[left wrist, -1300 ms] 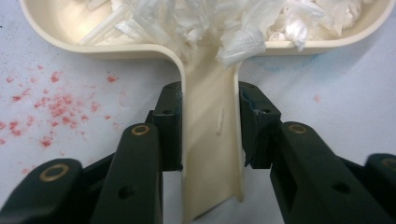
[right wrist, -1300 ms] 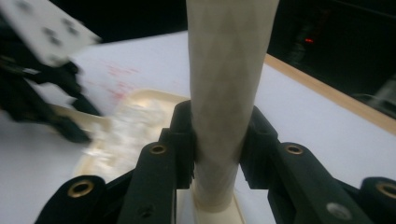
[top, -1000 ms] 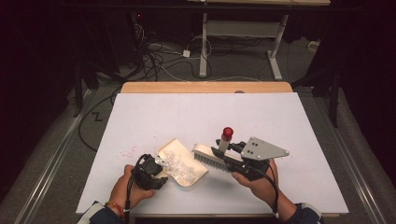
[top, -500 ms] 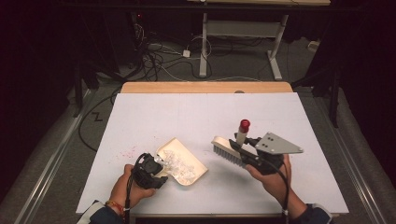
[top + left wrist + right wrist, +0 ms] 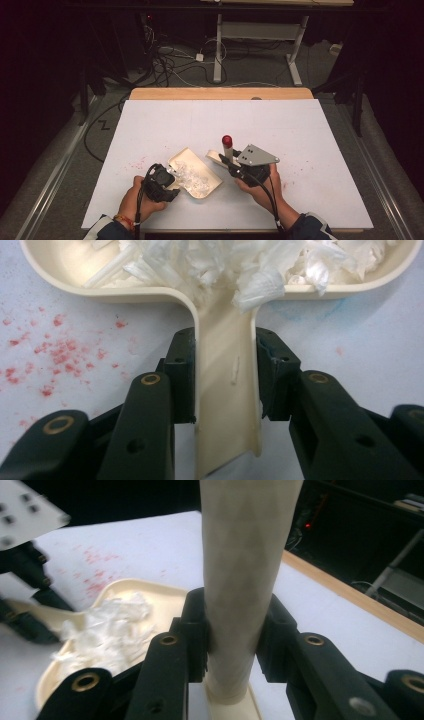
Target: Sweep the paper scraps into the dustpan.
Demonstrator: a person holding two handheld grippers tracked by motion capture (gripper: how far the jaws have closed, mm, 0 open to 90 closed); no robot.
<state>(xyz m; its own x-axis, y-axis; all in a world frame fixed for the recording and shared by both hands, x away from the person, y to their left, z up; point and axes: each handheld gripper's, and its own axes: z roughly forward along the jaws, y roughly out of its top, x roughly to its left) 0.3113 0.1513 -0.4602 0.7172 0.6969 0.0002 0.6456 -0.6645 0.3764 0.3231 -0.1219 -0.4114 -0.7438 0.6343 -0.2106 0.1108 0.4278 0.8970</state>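
A cream dustpan [image 5: 186, 154] lies on the white table, loaded with white plastic shreds [image 5: 194, 176]. My left gripper [image 5: 171, 181] is shut on its handle [image 5: 225, 385], one jaw on each side, with the shreds [image 5: 240, 265] piled just ahead. My right gripper [image 5: 227, 162] is shut on the cream handle of a brush [image 5: 228, 148], which stands nearly upright with its red tip on top. The brush sits just right of the pan. In the right gripper view the handle [image 5: 245, 555] rises between the jaws, and the pan [image 5: 155, 592] lies behind to the left.
Red specks [image 5: 135, 162] dot the white table [image 5: 300, 130] left of the pan, also seen as red specks [image 5: 60, 350] beside the handle. A wooden strip [image 5: 220, 93] borders the far edge. Cables and desk legs lie on the dark floor beyond.
My right gripper swung the brush away to the right, then back left beside the pan, with the handle now more upright. The left gripper and pan stayed put.
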